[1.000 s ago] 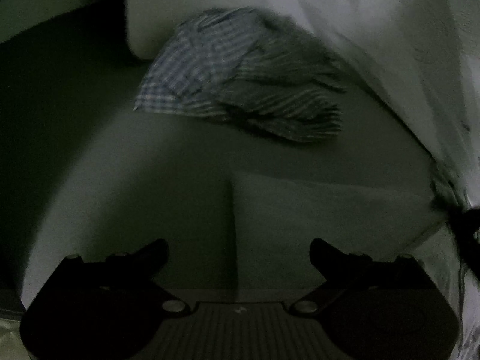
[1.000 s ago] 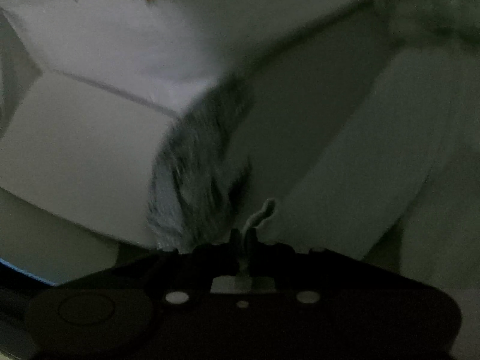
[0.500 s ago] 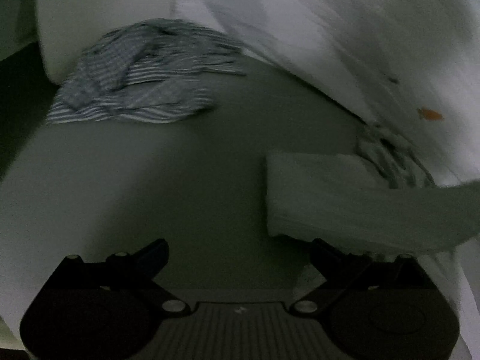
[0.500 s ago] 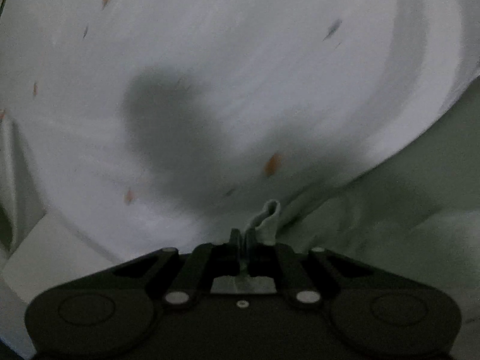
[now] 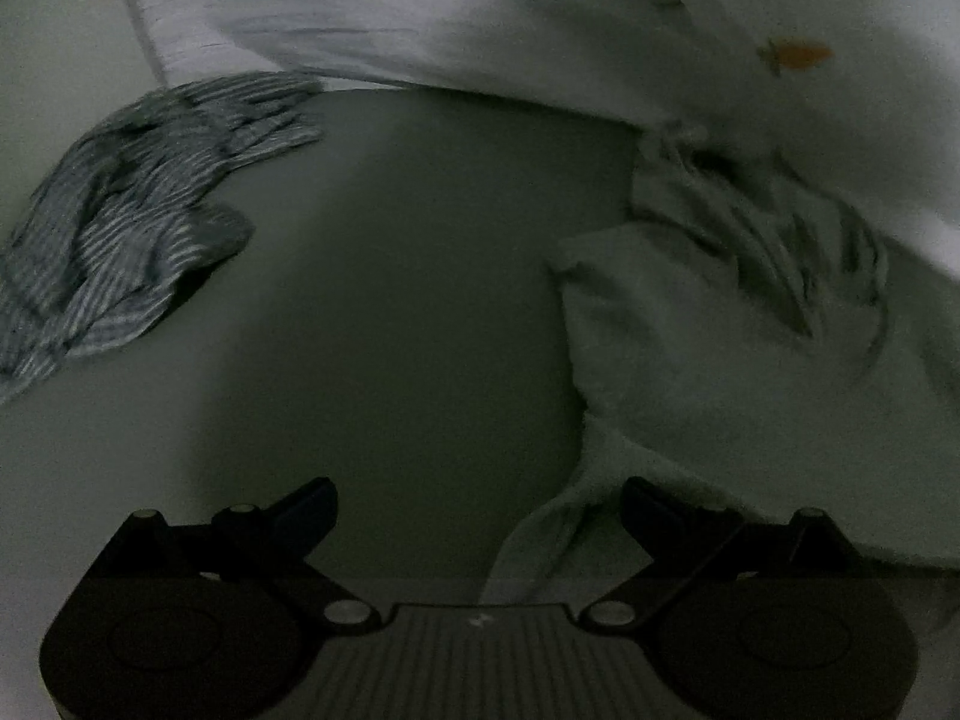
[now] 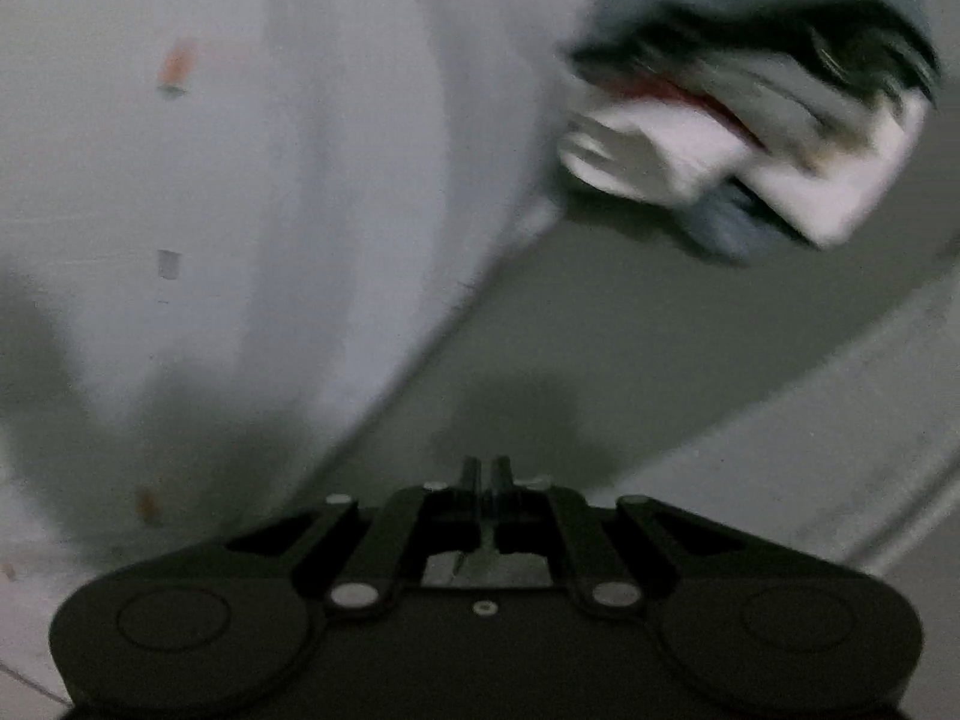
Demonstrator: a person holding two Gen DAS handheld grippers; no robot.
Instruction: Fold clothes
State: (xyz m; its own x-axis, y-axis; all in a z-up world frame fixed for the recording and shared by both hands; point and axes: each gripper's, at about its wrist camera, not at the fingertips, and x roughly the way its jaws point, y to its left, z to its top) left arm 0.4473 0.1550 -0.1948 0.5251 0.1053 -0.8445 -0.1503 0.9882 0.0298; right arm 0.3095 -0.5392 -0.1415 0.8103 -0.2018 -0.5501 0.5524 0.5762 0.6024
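Observation:
In the dim left wrist view a pale green garment (image 5: 720, 360) lies crumpled on the grey-green sheet (image 5: 408, 300) at the right. One twisted end of it runs down beside the right finger. My left gripper (image 5: 477, 498) is open just above the sheet, and that end lies between its fingers, close to the right one. A grey striped garment (image 5: 132, 222) lies bunched at the left. In the blurred right wrist view my right gripper (image 6: 486, 468) is shut, and no cloth shows past its tips.
A white quilt with small orange prints (image 5: 540, 18) lies along the back of the bed and fills the left of the right wrist view (image 6: 240, 180). A heap of white, red and grey-blue clothes (image 6: 750, 138) sits at the upper right there.
The left view has slid right: the striped garment went left and the pale garment came under the right finger. The right view swung from the quilt to the heap. The cloth tip between its fingers is gone.

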